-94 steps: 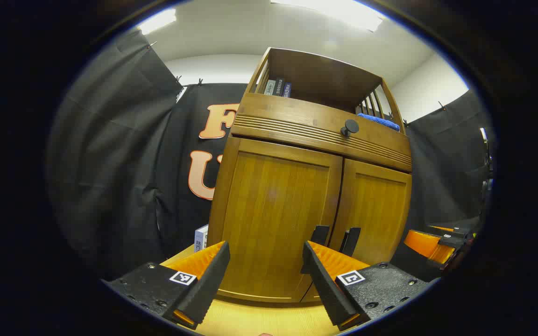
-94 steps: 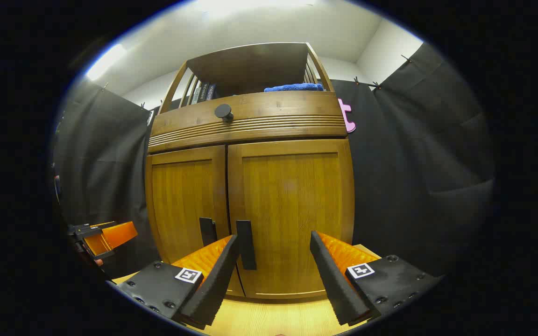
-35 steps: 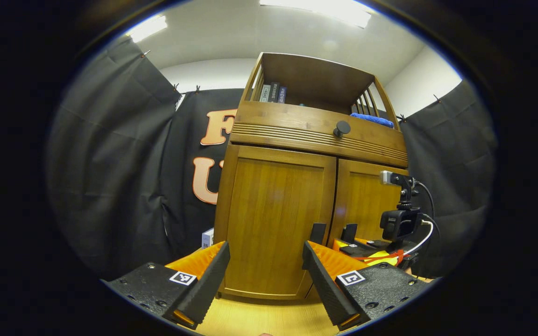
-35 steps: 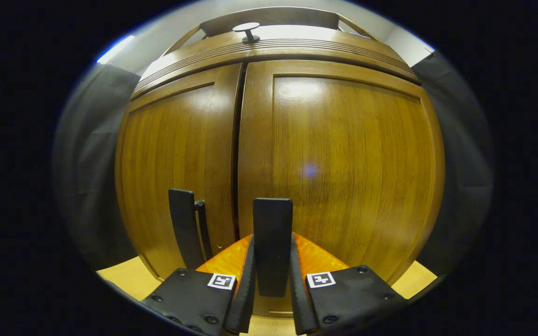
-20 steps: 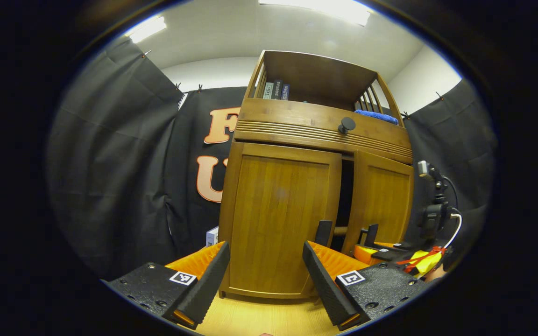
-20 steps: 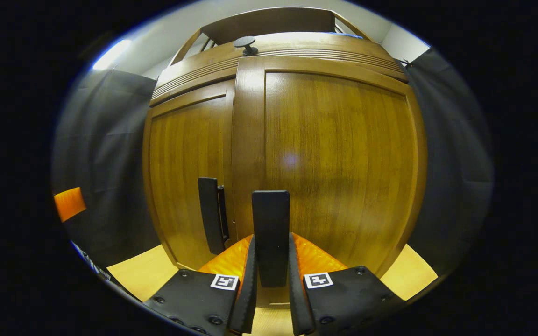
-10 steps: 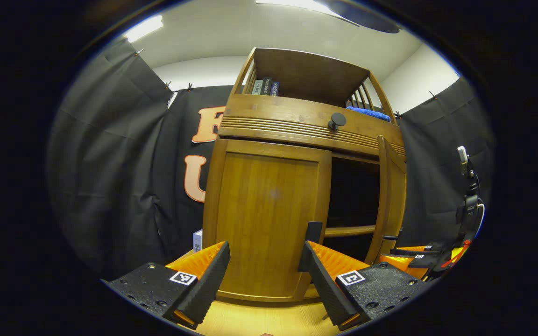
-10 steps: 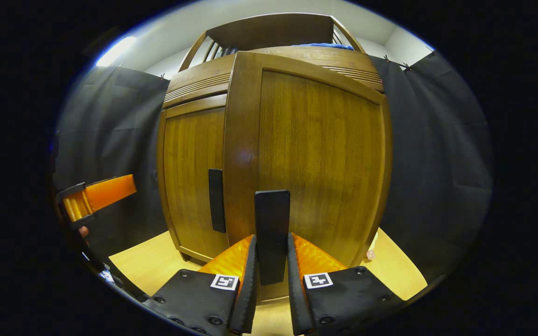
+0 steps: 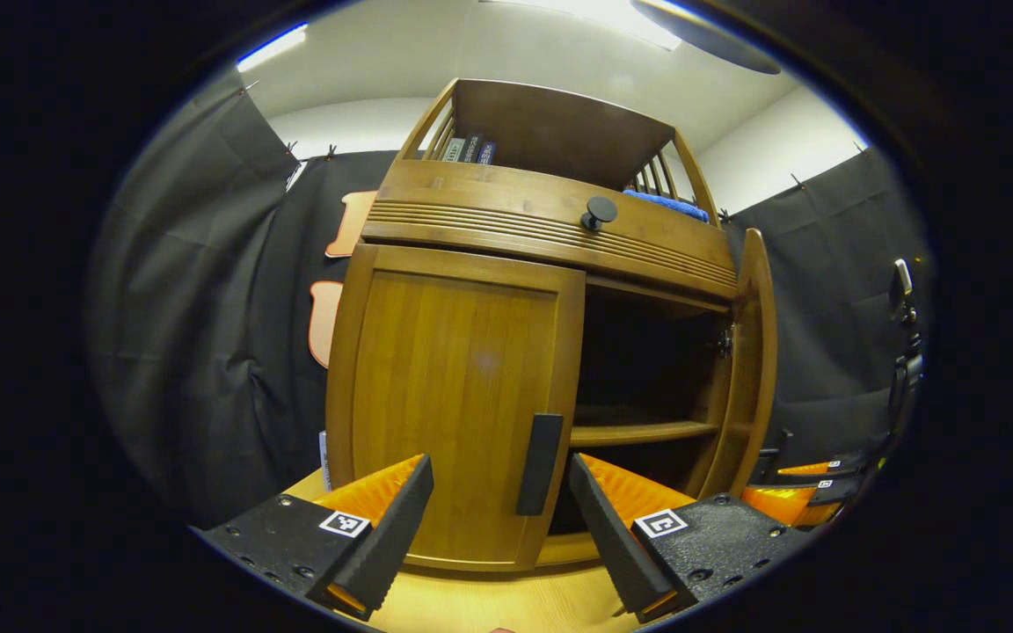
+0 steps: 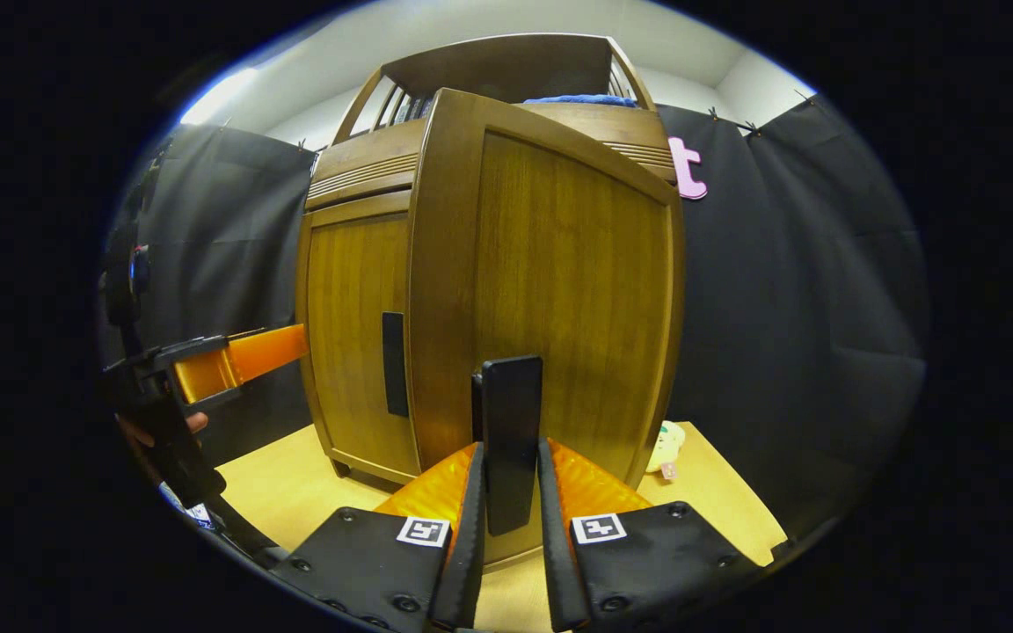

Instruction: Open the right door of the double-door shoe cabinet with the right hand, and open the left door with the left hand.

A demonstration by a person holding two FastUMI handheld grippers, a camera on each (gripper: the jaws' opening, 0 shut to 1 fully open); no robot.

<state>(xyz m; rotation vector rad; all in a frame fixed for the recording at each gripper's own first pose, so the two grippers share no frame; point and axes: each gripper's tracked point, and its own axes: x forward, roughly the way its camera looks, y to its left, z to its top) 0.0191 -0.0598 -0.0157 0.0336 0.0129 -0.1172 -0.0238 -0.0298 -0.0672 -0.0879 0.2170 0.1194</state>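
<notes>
The wooden shoe cabinet (image 9: 550, 237) stands on a light wood floor. Its right door (image 10: 559, 290) is swung wide open, edge-on in the left gripper view (image 9: 751, 352). My right gripper (image 10: 511, 536) is shut on that door's black handle (image 10: 511, 440). The left door (image 9: 454, 404) is closed, its black handle (image 9: 540, 464) just ahead between my fingers. My left gripper (image 9: 498, 536) is open and holds nothing; it also shows at the left of the right gripper view (image 10: 225, 365). A bare shelf (image 9: 643, 432) shows inside the open half.
A black knob (image 9: 599, 211) sits on the drawer front above the doors. Books (image 9: 467, 149) and a blue cloth (image 9: 669, 204) lie on the top shelf. A small toy (image 10: 666, 459) lies on the floor right of the cabinet. Black cloth walls surround it.
The right door has swung from closed to wide open, pulled by my right gripper on its handle. My left gripper has shifted right, so the left door's handle now lies between its fingers.
</notes>
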